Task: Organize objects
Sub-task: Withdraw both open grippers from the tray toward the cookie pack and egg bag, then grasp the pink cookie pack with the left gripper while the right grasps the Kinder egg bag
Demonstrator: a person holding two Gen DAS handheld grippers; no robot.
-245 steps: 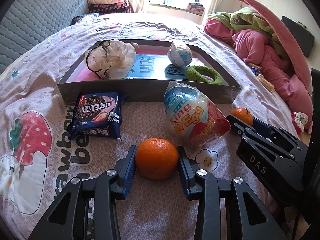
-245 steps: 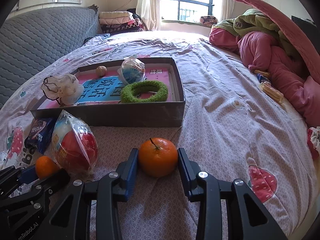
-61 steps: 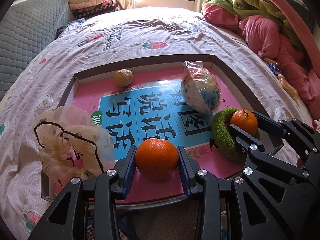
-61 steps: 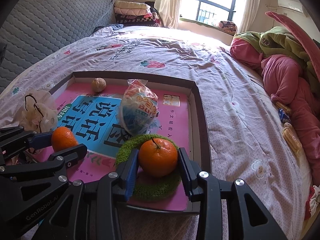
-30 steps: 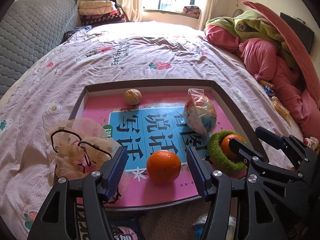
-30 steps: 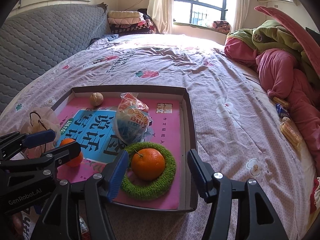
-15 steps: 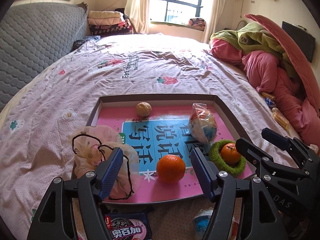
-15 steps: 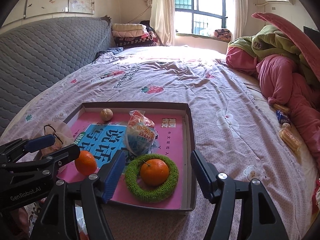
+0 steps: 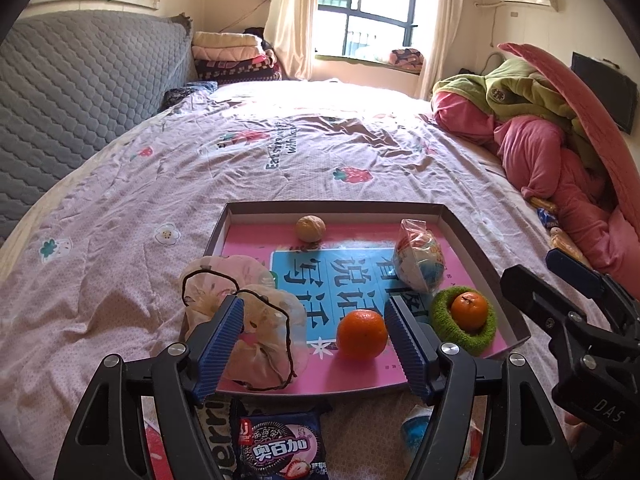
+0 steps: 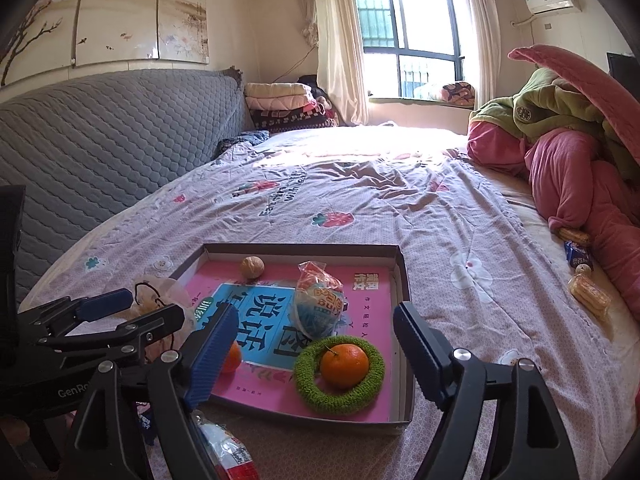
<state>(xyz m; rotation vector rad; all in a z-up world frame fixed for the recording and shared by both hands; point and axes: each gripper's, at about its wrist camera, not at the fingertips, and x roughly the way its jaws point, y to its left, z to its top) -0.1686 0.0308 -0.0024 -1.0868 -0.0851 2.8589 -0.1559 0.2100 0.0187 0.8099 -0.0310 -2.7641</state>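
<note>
A shallow brown box (image 9: 336,207) lies on the bed. On its pink book rests one orange (image 9: 362,334), beyond my left gripper (image 9: 314,332), whose jaws stand wide with nothing between them. A second orange (image 10: 344,365) sits inside the green knitted ring (image 10: 312,384). My right gripper (image 10: 316,332) is above and in front of it, jaws opening and empty. The box also holds a walnut (image 9: 310,229), a bagged egg toy (image 9: 418,264) and a pink hair scrunchie (image 9: 248,320). Each gripper shows in the other's view: right gripper (image 9: 530,266), left gripper (image 10: 154,307).
A cookie pack (image 9: 280,446) and a bagged egg toy (image 9: 416,428) lie on the bedspread in front of the box. Pink and green bedding (image 9: 560,152) is piled at the right, with small snacks (image 10: 588,296) beside it. A grey quilted headboard (image 10: 100,140) runs along the left.
Both grippers have pulled back and risen from the box while their jaws widened. The two oranges stay where they were set down, now smaller in view.
</note>
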